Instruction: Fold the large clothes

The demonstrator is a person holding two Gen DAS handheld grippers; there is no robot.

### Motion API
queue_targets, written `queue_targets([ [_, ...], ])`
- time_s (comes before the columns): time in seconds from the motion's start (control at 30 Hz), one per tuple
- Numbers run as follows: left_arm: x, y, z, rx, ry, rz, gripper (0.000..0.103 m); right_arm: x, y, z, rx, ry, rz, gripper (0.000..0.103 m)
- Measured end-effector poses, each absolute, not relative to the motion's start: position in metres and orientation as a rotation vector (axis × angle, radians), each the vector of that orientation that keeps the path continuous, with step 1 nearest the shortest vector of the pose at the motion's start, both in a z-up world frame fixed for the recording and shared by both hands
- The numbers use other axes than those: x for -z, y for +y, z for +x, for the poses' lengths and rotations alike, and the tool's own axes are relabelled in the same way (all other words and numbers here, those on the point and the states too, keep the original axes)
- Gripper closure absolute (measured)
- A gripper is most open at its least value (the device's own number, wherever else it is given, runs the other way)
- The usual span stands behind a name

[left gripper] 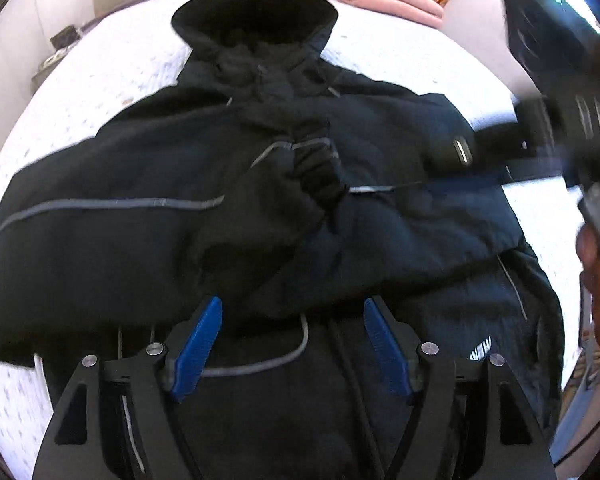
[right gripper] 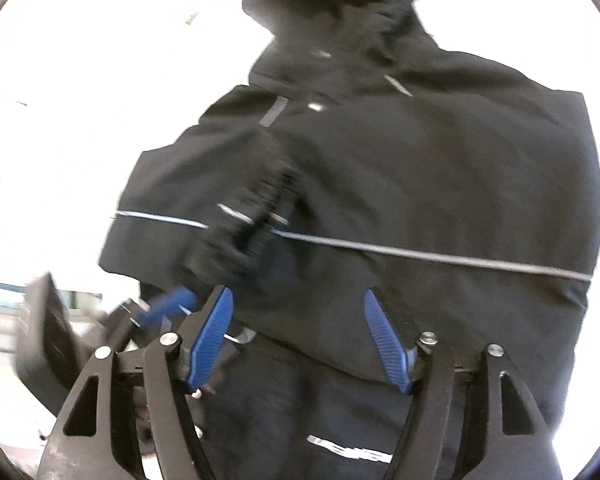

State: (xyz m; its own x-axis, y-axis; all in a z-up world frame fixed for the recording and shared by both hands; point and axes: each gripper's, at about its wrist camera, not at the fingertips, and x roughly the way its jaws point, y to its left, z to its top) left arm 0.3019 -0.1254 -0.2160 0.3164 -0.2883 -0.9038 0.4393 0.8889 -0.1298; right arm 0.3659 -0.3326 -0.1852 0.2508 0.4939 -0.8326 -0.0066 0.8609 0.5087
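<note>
My left gripper [left gripper: 292, 344] hangs wide open over the hem, nothing between its blue ribbed pads; my right gripper [right gripper: 298, 340] is just as wide and empty. The padded black hooded jacket [left gripper: 260, 208] lies on the white quilted bed [left gripper: 100, 80], both sleeves crossed over its chest, hood at twelve o'clock. Next, I reckon: grab the hem, fold towards the hood. The hem's cut off below, and the right-hand view is blurred.

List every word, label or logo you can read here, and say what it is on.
White print on the lower front of the jacket: blurred and partly cut off by the gripper frame, not readable.
White mark near the jacket hem in the left wrist view: too small and blurred to read.
Small reflective tab on the sleeve: no lettering visible.
Nothing else carries readable text.
</note>
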Motion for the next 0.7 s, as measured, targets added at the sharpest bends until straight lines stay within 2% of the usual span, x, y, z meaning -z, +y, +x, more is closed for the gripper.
queue_targets([
  [0.27,0.208,-0.092,0.286,0.352,1.147,0.104,0.028,0.202,-0.3,0.406,-0.397,1.295,0.527,0.026],
  [0.33,0.201,-0.085,0.288,0.32,1.119,0.098,0.028,0.214,-0.296,0.417,-0.416,1.306,0.584,0.041],
  [0.37,0.197,-0.082,0.29,0.299,1.104,0.098,0.028,0.216,-0.294,0.418,-0.427,1.306,0.598,0.06],
  [0.4,0.192,-0.077,0.292,0.275,1.087,0.096,0.028,0.216,-0.293,0.418,-0.427,1.307,0.594,0.072],
  [0.5,0.176,-0.063,0.303,0.192,1.031,0.074,0.029,0.204,-0.287,0.409,-0.413,1.273,0.527,0.077],
  [0.7,0.153,-0.037,0.328,0.104,0.959,-0.013,0.035,0.148,-0.309,0.379,-0.315,1.136,0.365,0.079],
])
